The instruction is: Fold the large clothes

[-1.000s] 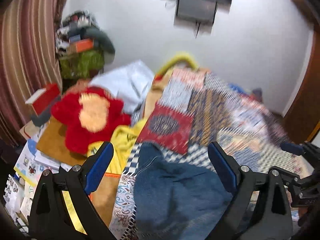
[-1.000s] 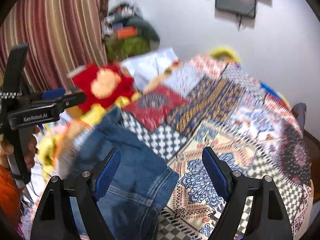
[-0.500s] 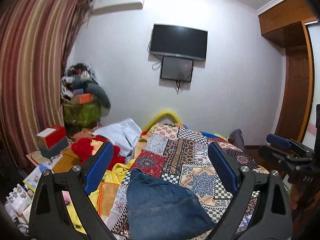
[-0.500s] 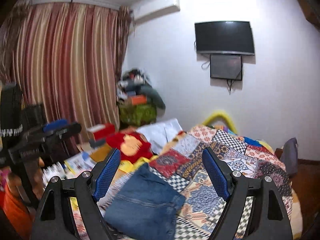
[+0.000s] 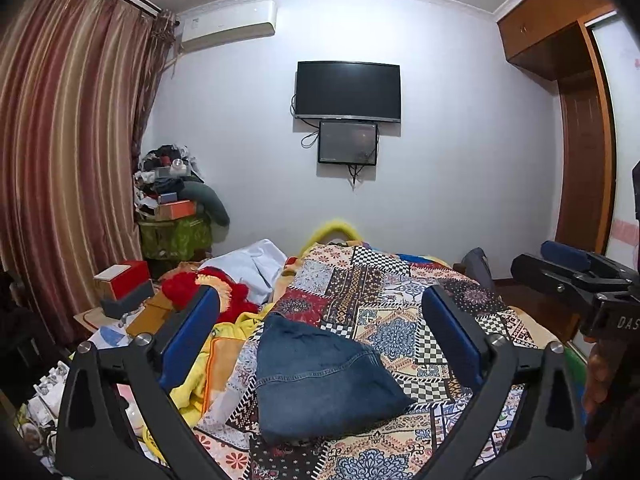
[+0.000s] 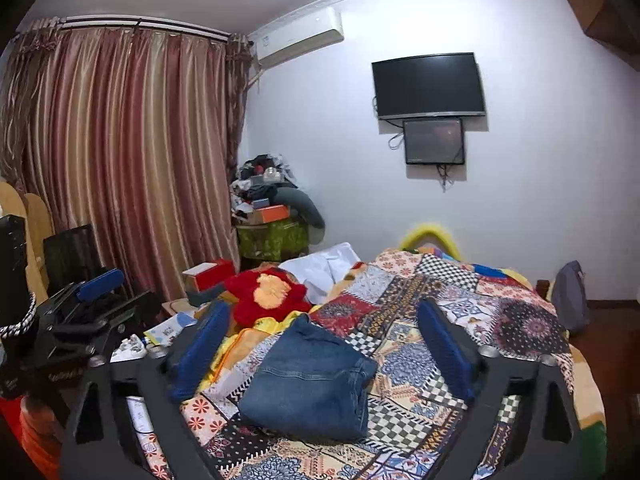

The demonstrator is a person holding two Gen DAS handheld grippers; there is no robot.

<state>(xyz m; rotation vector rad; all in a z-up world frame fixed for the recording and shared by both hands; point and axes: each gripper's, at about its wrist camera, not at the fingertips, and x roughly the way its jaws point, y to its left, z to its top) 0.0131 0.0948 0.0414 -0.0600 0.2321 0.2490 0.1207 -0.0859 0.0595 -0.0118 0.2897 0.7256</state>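
Patchwork bedspread (image 5: 400, 312) in reds, creams and checks covers the whole bed, and on its near left part lies the folded blue denim garment (image 5: 320, 380), a neat bundle with nothing touching it. Beyond it on the far left sit a red plush cushion (image 6: 272, 296) and a white cloth (image 6: 324, 264), with striped curtains (image 6: 120, 160) and a wall-mounted TV (image 5: 347, 91) behind. Both tools hang above the near edge, the left gripper (image 5: 320, 340) and the right gripper (image 6: 320, 348) each with blue fingers spread wide apart, gripping nothing.
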